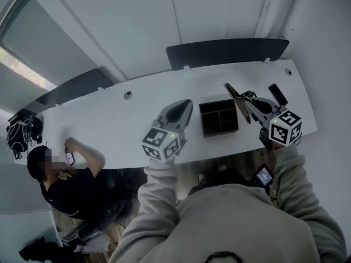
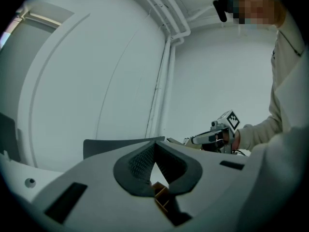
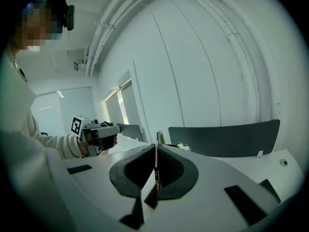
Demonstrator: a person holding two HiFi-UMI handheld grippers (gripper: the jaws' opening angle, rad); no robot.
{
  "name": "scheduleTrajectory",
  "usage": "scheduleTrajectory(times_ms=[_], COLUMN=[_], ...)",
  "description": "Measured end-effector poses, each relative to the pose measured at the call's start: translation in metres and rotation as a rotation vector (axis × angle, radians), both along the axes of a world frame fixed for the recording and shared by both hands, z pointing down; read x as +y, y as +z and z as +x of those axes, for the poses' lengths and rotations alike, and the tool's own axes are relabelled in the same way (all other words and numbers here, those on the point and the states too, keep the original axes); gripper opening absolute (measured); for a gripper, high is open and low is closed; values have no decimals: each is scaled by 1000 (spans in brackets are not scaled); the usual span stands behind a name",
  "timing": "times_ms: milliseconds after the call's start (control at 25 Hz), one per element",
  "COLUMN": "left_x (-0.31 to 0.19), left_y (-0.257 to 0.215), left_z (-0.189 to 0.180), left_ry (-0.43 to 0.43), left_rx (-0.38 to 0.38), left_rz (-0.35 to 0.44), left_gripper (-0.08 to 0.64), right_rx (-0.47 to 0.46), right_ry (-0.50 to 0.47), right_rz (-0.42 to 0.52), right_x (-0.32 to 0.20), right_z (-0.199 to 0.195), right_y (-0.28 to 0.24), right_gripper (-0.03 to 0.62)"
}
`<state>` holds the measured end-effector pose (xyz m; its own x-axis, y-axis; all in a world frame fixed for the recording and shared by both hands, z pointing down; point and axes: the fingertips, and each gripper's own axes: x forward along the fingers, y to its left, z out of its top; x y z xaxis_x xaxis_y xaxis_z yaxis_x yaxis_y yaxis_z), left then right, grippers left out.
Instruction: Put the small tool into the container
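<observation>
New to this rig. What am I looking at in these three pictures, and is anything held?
No robot arm: a person holds a two-jaw gripper in each hand. The head view looks down from a camera on their head; the other two cameras ride on the grippers, looking along the jaws. On the white table sit a dark divided container and what looks like a phone; a second person sits at its left end. The right gripper, by the container, is shut on a thin flat tool. The left gripper is shut, holding nothing.
</observation>
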<state>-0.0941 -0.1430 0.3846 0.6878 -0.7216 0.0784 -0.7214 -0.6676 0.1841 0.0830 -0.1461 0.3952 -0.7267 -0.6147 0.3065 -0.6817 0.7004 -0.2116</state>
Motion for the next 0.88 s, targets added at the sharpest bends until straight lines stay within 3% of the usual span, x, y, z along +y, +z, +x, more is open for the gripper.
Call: scheduleTrajectory(times_ms=[480,680,880], left_x=[-68,-74,-82], left_y=[-25,-21,-15], left_z=[21,39,20], left_ry=[-51,-50,-73], left_rx=[-46,-64,-73], left_rz=[33,34,12], left_gripper=[-5,-5,-5], right_rx=[-5,-7,-9], right_ry=[-97,-144,-146], right_rz=[32,13,0], right_x=[-70,-91,-106], right_z=[8,16,11], right_y=[-13,-5,1], right_gripper=[21,21,21])
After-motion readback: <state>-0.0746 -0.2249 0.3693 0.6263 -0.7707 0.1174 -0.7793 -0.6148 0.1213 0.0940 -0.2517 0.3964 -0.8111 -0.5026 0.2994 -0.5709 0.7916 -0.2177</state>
